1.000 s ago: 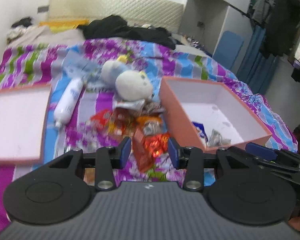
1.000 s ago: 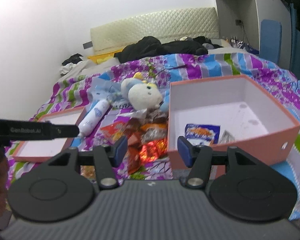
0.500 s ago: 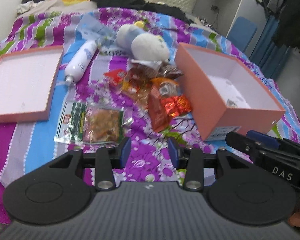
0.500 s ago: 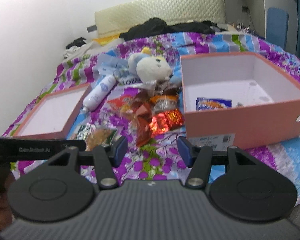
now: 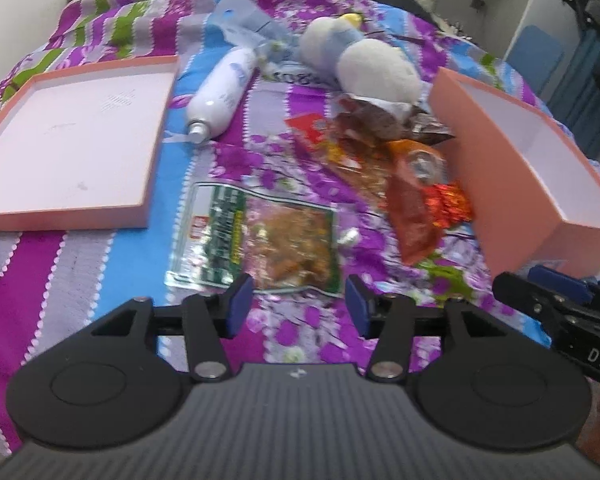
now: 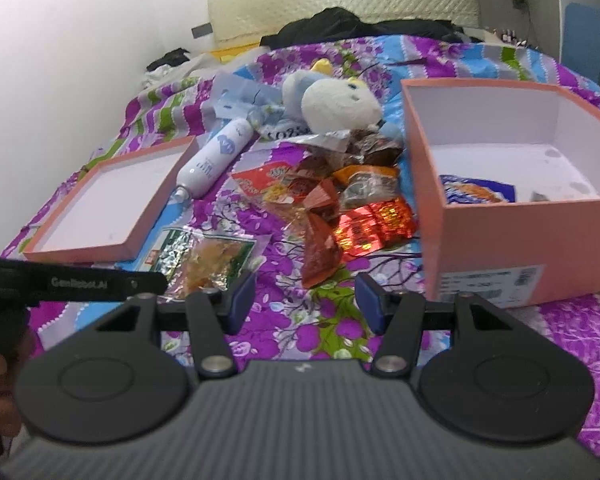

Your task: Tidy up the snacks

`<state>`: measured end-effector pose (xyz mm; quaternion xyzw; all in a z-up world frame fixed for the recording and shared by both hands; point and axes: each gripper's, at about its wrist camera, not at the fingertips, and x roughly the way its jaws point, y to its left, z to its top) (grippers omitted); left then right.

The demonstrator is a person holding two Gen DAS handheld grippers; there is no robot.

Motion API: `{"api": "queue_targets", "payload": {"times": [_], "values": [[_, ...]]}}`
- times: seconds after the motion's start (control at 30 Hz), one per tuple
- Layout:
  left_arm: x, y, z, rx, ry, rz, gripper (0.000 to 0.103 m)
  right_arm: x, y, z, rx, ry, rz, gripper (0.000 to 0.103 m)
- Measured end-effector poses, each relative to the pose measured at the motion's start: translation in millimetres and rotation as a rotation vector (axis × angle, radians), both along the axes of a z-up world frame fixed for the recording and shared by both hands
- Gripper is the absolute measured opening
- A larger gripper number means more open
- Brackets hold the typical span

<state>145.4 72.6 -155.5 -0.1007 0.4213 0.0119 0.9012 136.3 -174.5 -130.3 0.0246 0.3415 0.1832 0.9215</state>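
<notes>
— Which snack is the person going for?

— I'd say the green packet (image 5: 256, 240). It's lying flat on the bedspread (image 5: 100, 264) just ahead of the left tongs (image 5: 296, 300), its near edge almost between the tips, its long side running across them.

— Are those tongs gripping anything?

— No. Their jaws have just been widening, and nothing is sitting between them. The packet is lying just beyond.

— And the right tongs (image 6: 306, 300)?

— Also standing apart and empty. From them the green packet is lying ahead and to the left, so the left hand is nearer. The red packet (image 6: 320, 256) is sitting straight ahead of the right ones.

— Where's it all going?

— Probably the box (image 6: 512, 236), ahead and right of both tongs, with a blue packet (image 6: 476, 192) already lying inside.
</notes>
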Motion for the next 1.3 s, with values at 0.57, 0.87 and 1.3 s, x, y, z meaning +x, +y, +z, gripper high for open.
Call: {"api": "queue_targets", "payload": {"times": [0.57, 0.87, 1.3], "values": [[76, 14, -47, -0.087, 0.086, -0.055, 0.067, 69, 37, -49, -0.131, 0.001, 0.065, 0.067], [101, 2, -57, -0.024, 0.125, -0.161, 0.073, 89, 39, -69, -0.172, 0.007, 0.122, 0.065], [117, -21, -59, 0.059, 0.217, -0.196, 0.072, 94, 43, -81, -0.194, 0.015, 0.169, 0.040]]}}
